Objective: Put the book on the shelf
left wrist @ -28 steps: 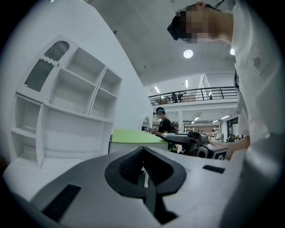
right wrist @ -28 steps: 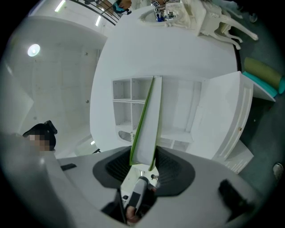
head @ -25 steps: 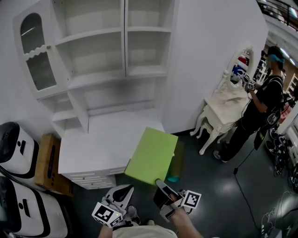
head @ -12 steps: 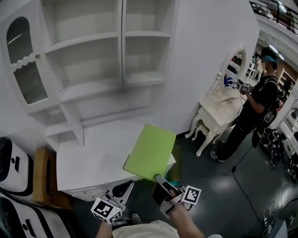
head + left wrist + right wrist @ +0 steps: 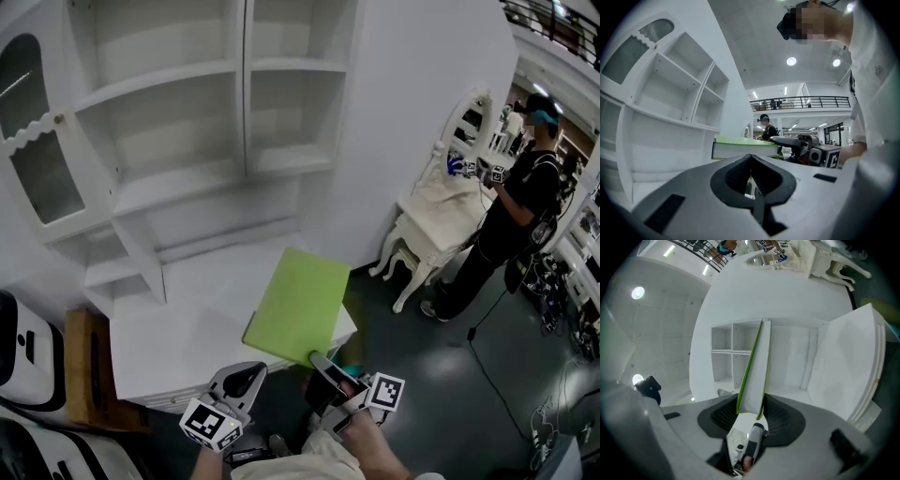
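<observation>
A flat green book (image 5: 300, 305) hangs tilted over the front right corner of the white desk top (image 5: 187, 309). My right gripper (image 5: 323, 364) is shut on its near edge. In the right gripper view the book (image 5: 754, 376) stands edge-on between the pads of the right gripper (image 5: 751, 404) and points at the white shelf unit (image 5: 731, 352). The shelf unit (image 5: 169, 187) rises behind the desk with bare shelves. My left gripper (image 5: 246, 373) hovers low, left of the book, shut and holding nothing. The left gripper (image 5: 751, 157) sees the book (image 5: 740, 147) from the side.
A person (image 5: 511, 216) stands at the right by a cream dressing table (image 5: 436, 211) with an oval mirror. A cardboard box (image 5: 84, 366) and a white machine (image 5: 19, 328) sit left of the desk. An arched glass cabinet door (image 5: 37, 169) stands open at upper left.
The view has drawn nearer to the shelf unit. The book, still held by the right gripper, has shifted slightly up and left over the desk corner. The left gripper stays low.
</observation>
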The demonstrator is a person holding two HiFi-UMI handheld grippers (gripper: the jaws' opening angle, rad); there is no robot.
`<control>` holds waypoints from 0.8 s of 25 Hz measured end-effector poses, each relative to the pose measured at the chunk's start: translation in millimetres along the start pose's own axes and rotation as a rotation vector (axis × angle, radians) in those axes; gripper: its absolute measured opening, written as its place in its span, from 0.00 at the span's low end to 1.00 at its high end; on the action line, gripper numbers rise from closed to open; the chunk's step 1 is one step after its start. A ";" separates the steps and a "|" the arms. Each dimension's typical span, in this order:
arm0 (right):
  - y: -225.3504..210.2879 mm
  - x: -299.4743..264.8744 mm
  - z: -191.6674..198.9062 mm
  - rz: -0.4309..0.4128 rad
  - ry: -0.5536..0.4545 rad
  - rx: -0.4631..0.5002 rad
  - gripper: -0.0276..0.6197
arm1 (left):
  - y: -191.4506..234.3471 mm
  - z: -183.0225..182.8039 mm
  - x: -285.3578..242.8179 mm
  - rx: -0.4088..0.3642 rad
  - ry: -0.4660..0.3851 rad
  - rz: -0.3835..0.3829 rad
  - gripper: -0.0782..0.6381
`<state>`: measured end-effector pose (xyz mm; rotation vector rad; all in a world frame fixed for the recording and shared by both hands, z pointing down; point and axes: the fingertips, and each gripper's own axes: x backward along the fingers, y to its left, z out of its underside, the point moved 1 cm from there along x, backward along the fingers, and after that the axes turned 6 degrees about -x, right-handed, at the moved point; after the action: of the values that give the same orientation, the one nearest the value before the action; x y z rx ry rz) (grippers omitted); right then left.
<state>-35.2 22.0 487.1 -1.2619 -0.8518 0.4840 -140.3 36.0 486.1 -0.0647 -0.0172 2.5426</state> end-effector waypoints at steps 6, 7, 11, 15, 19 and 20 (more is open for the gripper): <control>-8.2 -21.5 -23.5 0.008 0.022 0.003 0.30 | 21.3 4.9 -20.9 0.006 0.007 -0.015 0.12; -9.4 -25.9 -28.2 0.008 0.027 0.002 0.30 | 25.6 4.8 -24.7 0.004 0.007 -0.021 0.12; -15.3 -43.3 -48.9 0.016 0.052 -0.009 0.30 | 44.4 2.6 -43.1 -0.002 0.015 -0.050 0.12; -16.3 -60.1 -77.8 0.005 0.075 -0.033 0.30 | 63.7 -4.8 -70.9 -0.025 0.018 -0.067 0.12; -14.0 -75.3 -110.4 0.005 0.098 -0.033 0.30 | 82.3 -12.7 -99.2 -0.027 0.011 -0.096 0.12; -12.4 -78.5 -118.7 0.004 0.102 -0.035 0.30 | 85.7 -13.9 -106.8 -0.026 0.011 -0.101 0.12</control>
<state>7.4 -113.1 468.4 -1.3097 -0.7750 0.4060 -99.7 -95.0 474.4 -0.0856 -0.0486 2.4411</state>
